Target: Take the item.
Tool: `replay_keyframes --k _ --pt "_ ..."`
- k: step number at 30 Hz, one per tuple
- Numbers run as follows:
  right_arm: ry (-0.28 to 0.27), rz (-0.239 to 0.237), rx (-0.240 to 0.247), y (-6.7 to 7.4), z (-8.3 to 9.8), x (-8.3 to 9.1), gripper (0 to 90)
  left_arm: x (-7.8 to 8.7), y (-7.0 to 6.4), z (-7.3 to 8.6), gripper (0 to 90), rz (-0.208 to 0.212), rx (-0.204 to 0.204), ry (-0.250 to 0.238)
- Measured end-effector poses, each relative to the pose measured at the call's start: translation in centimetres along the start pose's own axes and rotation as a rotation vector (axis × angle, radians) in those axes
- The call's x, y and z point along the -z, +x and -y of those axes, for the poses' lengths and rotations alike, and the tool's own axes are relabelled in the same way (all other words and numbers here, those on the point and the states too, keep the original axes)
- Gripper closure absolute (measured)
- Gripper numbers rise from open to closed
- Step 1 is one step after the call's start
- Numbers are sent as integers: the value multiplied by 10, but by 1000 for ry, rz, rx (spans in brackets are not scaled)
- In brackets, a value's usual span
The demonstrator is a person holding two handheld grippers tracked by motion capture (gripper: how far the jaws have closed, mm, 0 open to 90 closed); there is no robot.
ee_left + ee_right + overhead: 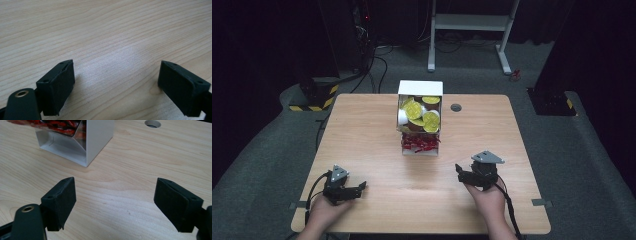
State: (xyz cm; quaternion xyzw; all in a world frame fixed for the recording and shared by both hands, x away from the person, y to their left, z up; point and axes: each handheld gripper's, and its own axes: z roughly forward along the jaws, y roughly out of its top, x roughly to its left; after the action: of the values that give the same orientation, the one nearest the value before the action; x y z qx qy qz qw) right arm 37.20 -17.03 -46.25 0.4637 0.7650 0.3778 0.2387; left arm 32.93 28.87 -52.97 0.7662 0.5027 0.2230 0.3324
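Where woodgrain runs smooth, boxy white dispenser (420, 120).

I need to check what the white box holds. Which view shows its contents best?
The high view: it looks down into the white box, showing round yellow-topped items above red-wrapped ones. The right gripper view catches the box's lower corner and a strip of red beyond open jaws. The left gripper view looks at bare table.

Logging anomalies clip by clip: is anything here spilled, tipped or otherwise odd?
Nothing stands out. The white box stands upright mid-table, yellow-lidded cups and red packets inside it. Both grippers, left and right, are open over bare wood.
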Motion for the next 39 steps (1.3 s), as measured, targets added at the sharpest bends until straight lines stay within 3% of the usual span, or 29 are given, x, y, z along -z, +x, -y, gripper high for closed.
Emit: replay_keyframes --k 2,8,14,27,39 --pt "-20 8 21 2 -4 0 218 0 0 0 143 4 5 1" --pt "-28 4 4 3 -9 0 230 0 0 0 143 3 5 2" --pt "-36 -25 17 9 -14 -7 275 0 0 0 143 4 5 2" --pt "-80 -31 38 21 -26 -15 332 0 1 0 143 2 -2 2" --pt "-85 -43 38 28 -38 -21 378 -1 1 0 143 9 1 1"
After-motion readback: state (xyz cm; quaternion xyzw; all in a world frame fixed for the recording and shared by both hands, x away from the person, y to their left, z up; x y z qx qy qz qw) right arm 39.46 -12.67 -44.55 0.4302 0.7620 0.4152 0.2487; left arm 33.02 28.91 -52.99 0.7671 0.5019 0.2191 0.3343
